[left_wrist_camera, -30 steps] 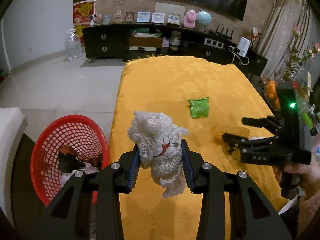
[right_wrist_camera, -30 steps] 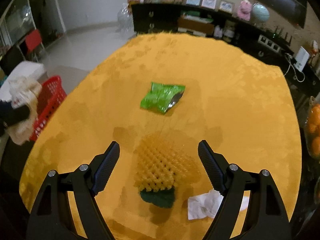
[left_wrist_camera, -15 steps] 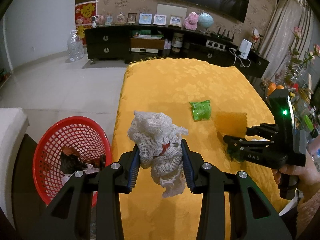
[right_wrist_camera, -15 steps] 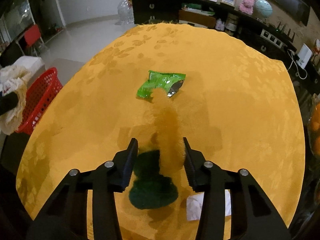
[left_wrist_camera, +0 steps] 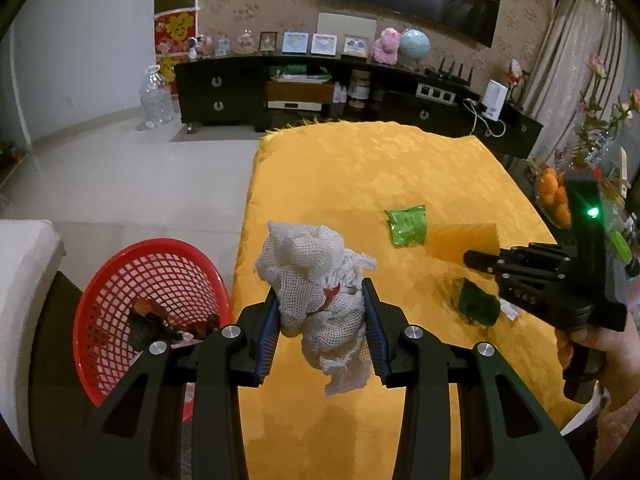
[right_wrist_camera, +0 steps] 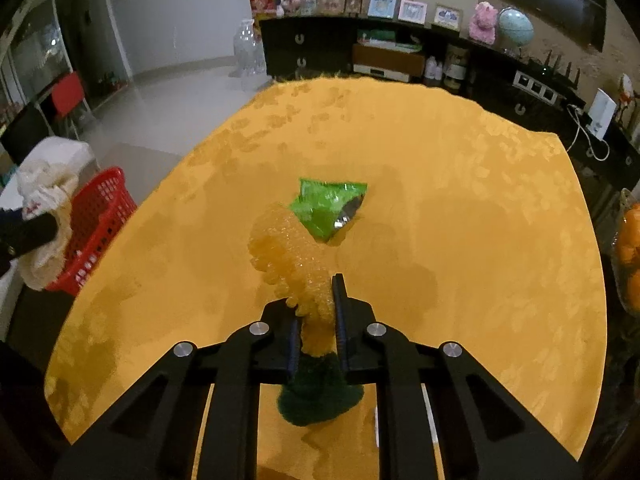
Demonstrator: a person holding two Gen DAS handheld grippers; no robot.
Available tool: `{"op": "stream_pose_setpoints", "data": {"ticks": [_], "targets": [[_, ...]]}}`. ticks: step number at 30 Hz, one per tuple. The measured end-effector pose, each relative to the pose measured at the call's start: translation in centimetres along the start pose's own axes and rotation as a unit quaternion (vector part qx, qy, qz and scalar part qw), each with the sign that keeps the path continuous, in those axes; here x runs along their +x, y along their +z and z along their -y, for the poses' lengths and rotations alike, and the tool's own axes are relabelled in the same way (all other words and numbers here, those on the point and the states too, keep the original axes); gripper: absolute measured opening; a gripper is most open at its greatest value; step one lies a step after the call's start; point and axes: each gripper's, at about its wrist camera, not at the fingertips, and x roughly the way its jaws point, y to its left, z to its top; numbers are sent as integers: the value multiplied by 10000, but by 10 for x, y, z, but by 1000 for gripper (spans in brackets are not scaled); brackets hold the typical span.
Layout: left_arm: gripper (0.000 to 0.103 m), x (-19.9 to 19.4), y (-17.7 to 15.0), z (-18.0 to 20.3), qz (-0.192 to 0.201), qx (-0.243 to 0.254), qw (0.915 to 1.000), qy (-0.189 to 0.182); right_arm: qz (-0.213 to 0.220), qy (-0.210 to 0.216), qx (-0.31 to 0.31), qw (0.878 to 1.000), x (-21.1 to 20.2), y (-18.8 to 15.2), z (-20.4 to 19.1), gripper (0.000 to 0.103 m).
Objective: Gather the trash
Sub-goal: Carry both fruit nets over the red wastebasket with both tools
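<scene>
My left gripper (left_wrist_camera: 320, 320) is shut on a crumpled white mesh net (left_wrist_camera: 316, 276), held above the near left edge of the yellow table (left_wrist_camera: 360, 168), beside the red basket (left_wrist_camera: 120, 280). My right gripper (right_wrist_camera: 316, 316) is shut on a yellow foam fruit net (right_wrist_camera: 288, 256), lifted over the table; it shows in the left wrist view (left_wrist_camera: 464, 240) too. A dark green piece (right_wrist_camera: 320, 392) lies under it. A green snack wrapper (right_wrist_camera: 328, 208) lies mid-table, also seen from the left (left_wrist_camera: 406, 226).
The red basket on the floor at the table's left holds dark trash (left_wrist_camera: 152, 320). A white paper scrap (left_wrist_camera: 510, 312) lies near the right gripper. Oranges (left_wrist_camera: 554, 196) sit at the table's right. A dark TV cabinet (left_wrist_camera: 320, 92) stands behind.
My right gripper closed on the yellow foam net and lifted it off the table, uncovering the dark green piece. My left gripper kept its hold on the white net, barely moving.
</scene>
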Motion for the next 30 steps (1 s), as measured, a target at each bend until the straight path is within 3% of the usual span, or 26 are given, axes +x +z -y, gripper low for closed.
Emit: {"op": "stream_pose_setpoints", "data": {"ticks": [19,30], "targets": [[36,-37,17,-16,608,-150,9962,614,817,153,82,9965,-60,25,-32,15],[36,-59,22,-42,829,-408,9906,1013,1144,382,-127,9926,-81,41,-71,15]]}}
